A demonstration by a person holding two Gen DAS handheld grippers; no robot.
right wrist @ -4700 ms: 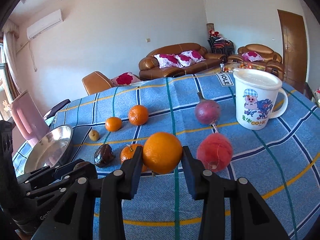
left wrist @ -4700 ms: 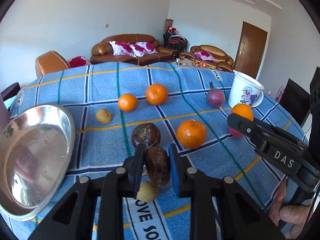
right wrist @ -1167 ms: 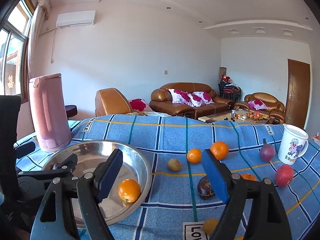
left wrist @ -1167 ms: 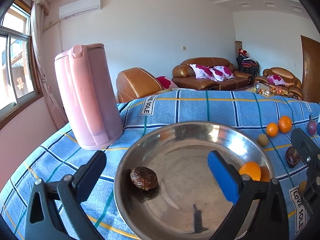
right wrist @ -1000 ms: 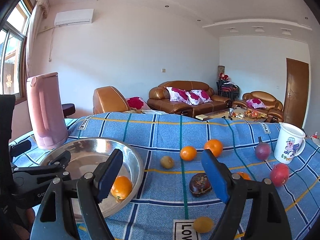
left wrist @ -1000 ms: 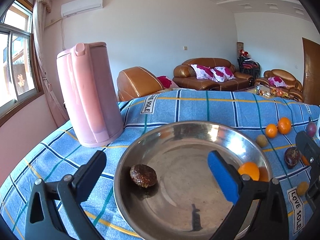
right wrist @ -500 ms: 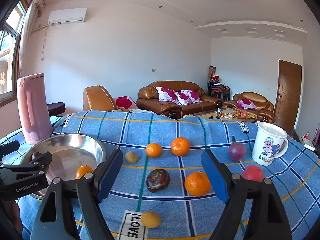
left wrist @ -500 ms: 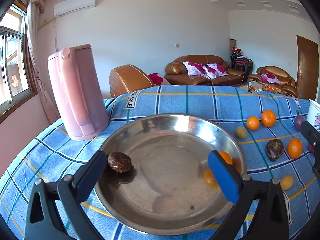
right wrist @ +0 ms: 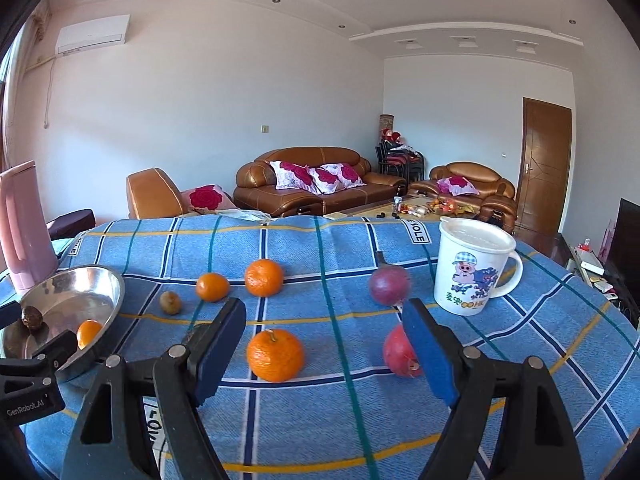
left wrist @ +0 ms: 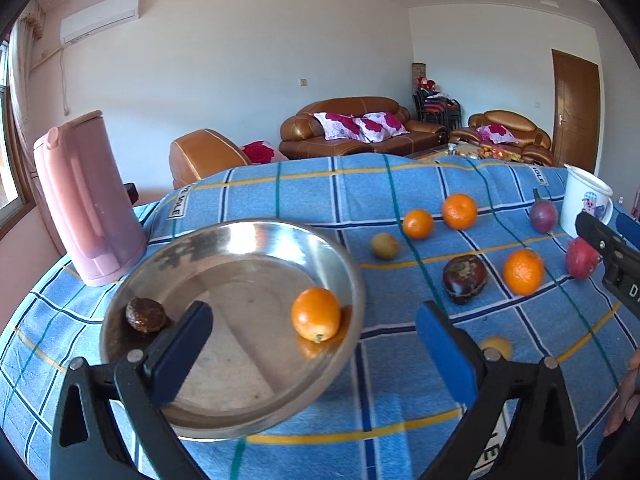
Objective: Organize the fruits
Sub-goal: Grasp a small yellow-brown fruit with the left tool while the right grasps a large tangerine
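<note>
A steel bowl (left wrist: 168, 264) holds an orange (left wrist: 316, 314) and a dark brown fruit (left wrist: 145, 315); the bowl also shows in the right wrist view (right wrist: 108, 284). My left gripper (left wrist: 316, 344) is open and empty over the bowl's right rim. My right gripper (right wrist: 326, 340) is open and empty, with a large orange (right wrist: 275, 355) between its fingers on the cloth and a red fruit (right wrist: 398, 350) by the right pad. Loose on the cloth lie two more oranges (right wrist: 264, 277) (right wrist: 212, 287), a purple fruit (right wrist: 389, 284), a small brownish fruit (right wrist: 170, 303) and a dark fruit (left wrist: 464, 279).
A pink jug (left wrist: 86, 200) stands left of the bowl. A white cartoon mug (right wrist: 472, 266) stands at the right. A small yellow fruit (left wrist: 496, 346) lies near the left gripper's right finger. The blue checked cloth (right wrist: 320, 420) covers the table; sofas stand behind.
Both grippers have swung right, away from the bowl toward the loose fruit. The bowl has slid left in both views. The large orange now sits between the right gripper's fingers.
</note>
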